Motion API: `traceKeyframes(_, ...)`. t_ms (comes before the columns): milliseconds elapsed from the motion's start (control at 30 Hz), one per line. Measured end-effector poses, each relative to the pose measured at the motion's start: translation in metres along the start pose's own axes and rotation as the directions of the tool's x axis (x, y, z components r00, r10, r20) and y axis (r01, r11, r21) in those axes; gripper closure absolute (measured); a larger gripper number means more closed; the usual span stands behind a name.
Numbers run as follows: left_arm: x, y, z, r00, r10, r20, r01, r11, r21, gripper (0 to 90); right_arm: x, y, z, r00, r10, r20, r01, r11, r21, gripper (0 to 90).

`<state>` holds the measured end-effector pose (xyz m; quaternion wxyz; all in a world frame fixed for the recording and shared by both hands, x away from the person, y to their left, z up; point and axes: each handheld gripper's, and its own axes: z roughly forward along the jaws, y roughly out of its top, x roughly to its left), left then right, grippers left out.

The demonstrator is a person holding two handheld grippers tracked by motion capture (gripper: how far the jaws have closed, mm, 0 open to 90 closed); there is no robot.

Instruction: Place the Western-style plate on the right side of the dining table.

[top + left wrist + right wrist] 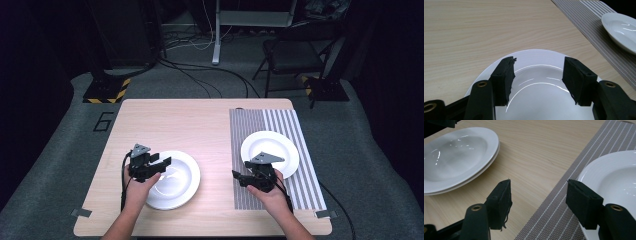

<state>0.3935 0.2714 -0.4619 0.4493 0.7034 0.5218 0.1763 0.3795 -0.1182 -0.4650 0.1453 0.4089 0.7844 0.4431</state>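
While both grippers hover with jaws spread wide and empty, the left gripper [159, 165] hangs over stacked white plates [181, 181], the right gripper [241, 176] beside a matted plate [280, 145].

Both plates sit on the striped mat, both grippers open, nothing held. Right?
Not quite. One plate is on the striped mat; the other plate, near the left gripper, lies on the bare wooden table, as the high view shows. The rest stands: the left gripper and the right gripper are open, nothing held.
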Motion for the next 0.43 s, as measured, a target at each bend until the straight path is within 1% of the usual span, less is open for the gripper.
traceKeyframes(67, 0.005, -0.004, -0.002, 1.0, -0.007, 0.004, 0.007, 0.9999, -0.007, 42.3, 0.002, -0.003, 0.004, 0.9999, -0.005, -0.014, 0.005, 1.0, 0.0, 36.5)
traceKeyframes(100, 0.007, -0.006, -0.002, 0.9999, -0.016, 0.002, 0.016, 0.9999, -0.003, 42.2, 0.003, -0.005, 0.006, 0.9998, -0.009, -0.018, 0.009, 1.0, -0.001, 36.5)
traceKeyframes(133, 0.009, -0.007, -0.003, 0.9998, -0.018, 0.006, 0.017, 0.9998, 0.008, 42.2, 0.004, -0.007, 0.008, 0.9996, -0.013, -0.027, 0.013, 1.0, -0.006, 36.5)
traceKeyframes(167, 0.012, -0.008, -0.003, 0.9996, -0.028, 0.01, 0.028, 0.9995, 0.011, 42.0, 0.005, -0.008, 0.01, 0.9993, -0.013, -0.036, 0.012, 1.0, -0.008, 36.3)
traceKeyframes(233, 0.017, -0.009, -0.005, 0.9995, -0.03, -0.004, 0.03, 0.9995, 0.0, 40.4, 0.007, -0.011, 0.013, 0.9986, -0.018, -0.049, 0.018, 1.0, -0.004, 35.9)
traceKeyframes(300, 0.021, -0.008, -0.007, 0.9993, -0.038, -0.009, 0.037, 0.9992, -0.014, 37.8, 0.01, -0.013, 0.016, 0.9976, -0.049, -0.048, 0.05, 0.999, 0.008, 35.6)
traceKeyframes(333, 0.024, -0.008, -0.009, 0.9991, -0.04, -0.014, 0.039, 0.9991, -0.016, 37.4, 0.012, -0.014, 0.017, 0.9966, -0.069, -0.046, 0.07, 0.998, 0.006, 35.6)
traceKeyframes(433, 0.03, -0.008, -0.013, 0.9983, -0.047, -0.035, 0.046, 0.9984, -0.033, 37.1, 0.017, -0.018, 0.02, 0.9925, -0.108, -0.057, 0.109, 0.994, 0.017, 35.5)
